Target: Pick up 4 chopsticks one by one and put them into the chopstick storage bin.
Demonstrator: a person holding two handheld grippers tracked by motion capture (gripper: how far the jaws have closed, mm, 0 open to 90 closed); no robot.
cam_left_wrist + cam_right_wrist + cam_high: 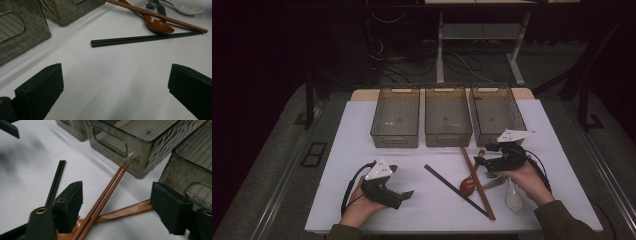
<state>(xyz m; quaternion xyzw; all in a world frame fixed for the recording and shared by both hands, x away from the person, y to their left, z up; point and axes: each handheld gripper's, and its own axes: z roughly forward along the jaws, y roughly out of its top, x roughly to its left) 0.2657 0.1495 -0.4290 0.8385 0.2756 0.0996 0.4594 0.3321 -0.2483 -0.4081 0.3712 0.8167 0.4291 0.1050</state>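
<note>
White tabletop [362, 130]: right gripper [116, 207] straddles brown chopsticks [105, 197] unpinched; left gripper [115, 92] spread.

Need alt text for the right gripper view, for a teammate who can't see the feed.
The right gripper has its two black jaws apart around a pair of brown chopsticks, without pressing on them. The chopsticks lie across a brown spoon handle on the white table. Black chopsticks lie to the left, and smoky clear bins stand behind.

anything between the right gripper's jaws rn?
Yes: the brown chopsticks run between the right gripper jaws, untouched, crossing the wooden spoon handle; right gripper view.
</note>
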